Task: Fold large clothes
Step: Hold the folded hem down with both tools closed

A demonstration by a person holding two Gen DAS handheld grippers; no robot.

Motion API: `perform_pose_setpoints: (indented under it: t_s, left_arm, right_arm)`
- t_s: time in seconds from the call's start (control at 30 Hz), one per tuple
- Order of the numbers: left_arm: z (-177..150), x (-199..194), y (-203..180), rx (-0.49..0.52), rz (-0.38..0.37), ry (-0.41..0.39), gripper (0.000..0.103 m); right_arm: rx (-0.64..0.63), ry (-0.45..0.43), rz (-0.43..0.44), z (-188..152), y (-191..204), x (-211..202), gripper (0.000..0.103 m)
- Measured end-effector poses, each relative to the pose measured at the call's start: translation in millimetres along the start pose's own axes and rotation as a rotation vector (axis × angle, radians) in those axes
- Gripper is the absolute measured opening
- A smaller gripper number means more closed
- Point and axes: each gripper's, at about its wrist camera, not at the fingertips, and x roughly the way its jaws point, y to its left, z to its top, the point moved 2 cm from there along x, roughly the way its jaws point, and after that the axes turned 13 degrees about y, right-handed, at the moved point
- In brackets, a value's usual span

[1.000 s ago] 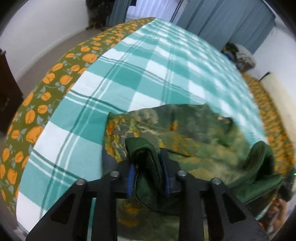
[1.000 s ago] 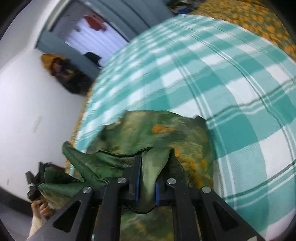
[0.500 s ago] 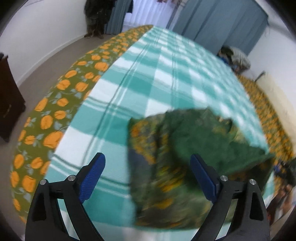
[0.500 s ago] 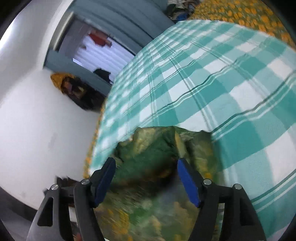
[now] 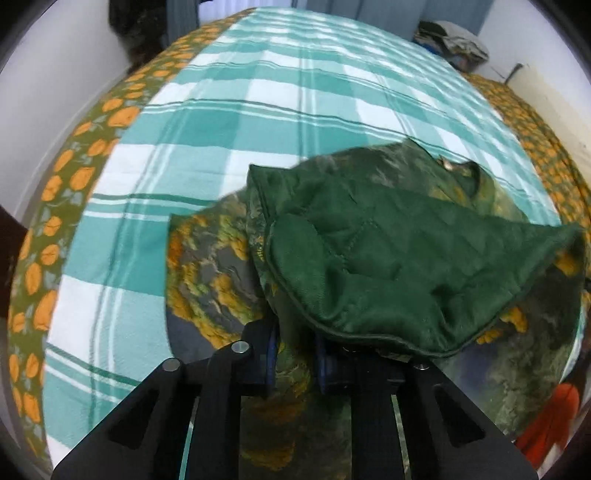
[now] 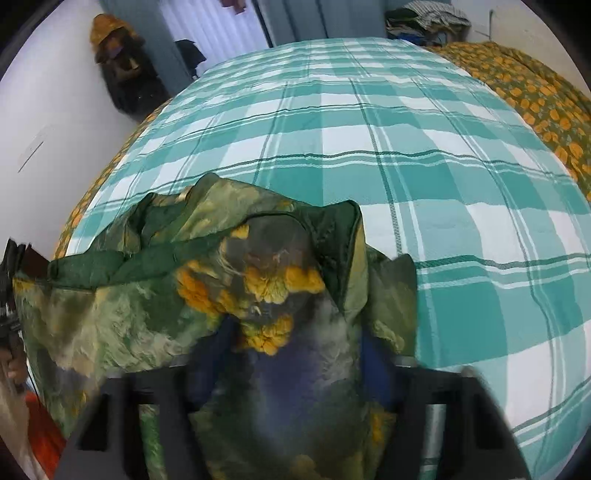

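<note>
While the green garment point(image 5: 388, 266) lies bunched at the near edge of the teal-and-white checked bedspread point(image 5: 295, 92), both tongs grip it. The left gripper point(image 5: 295, 363) has just been closing; its 2 blue-padded jaws now stand nearly together, pinching a fold of the printed orange-and-green fabric, with the plain dark green quilted lining draped over the right jaw. The right gripper point(image 6: 295, 369) has likewise just been closing; printed cloth covers its jaws, so the pads show only as blurred blue edges on either side of the pinched cloth, jaws close together on the garment. In the right wrist view the garment point(image 6: 229, 280) spreads leftward past the bedspread point(image 6: 406, 147) edge. An orange-flowered sheet point(image 5: 48, 229) borders the bedspread. Folded clothes point(image 6: 424, 18) sit beyond the far end.
</note>
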Motion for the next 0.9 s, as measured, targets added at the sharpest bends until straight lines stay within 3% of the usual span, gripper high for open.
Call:
perform_pose_setpoints:
  t_s: [0.17,0.33,0.43,0.5,0.57,0.63,0.7,0.77,0.9]
  left_arm:
    - [12,-31,5,0.001,0.074,-0.072,0.008]
    - [57,-77,17,-0.116,0.063,-0.238,0.008]
    - [73,-71,15,-0.151,0.115,-0.291,0.008]
    - [77,-47,11,-0.137,0.169,-0.283,0.008]
    - [71,-2,7,-0.099,0.241,-0.232,0.008]
    - [60,38,10,-0.077,0.268,-0.180,0.009]
    - [43,68,14,-0.071,0.248,-0.170,0.013]
    - [28,77,18,-0.089,0.222,-0.232,0.013]
    - [24,77,19,-0.099,0.198,-0.277,0.014]
  right_arm:
    - [-0.074,-0.075,-0.116,6,18,-33,0.012]
    - [-0.081,-0.293,-0.176,52,30,-89,0.011]
    - [-0.091,-0.372,-0.218,74,40,-98,0.011]
    - [-0.108,-0.370,-0.274,83,41,-83,0.011]
    - [-0.084,-0.307,-0.300,85,30,-48,0.011]
    - [-0.049,-0.220,-0.306,77,14,-4,0.011]
    - [-0.016,-0.152,-0.289,64,-1,31,0.011]
    - [0.020,-0.120,-0.226,48,-14,60,0.011]
    - [0.066,-0.170,-0.171,34,-23,79,0.014]
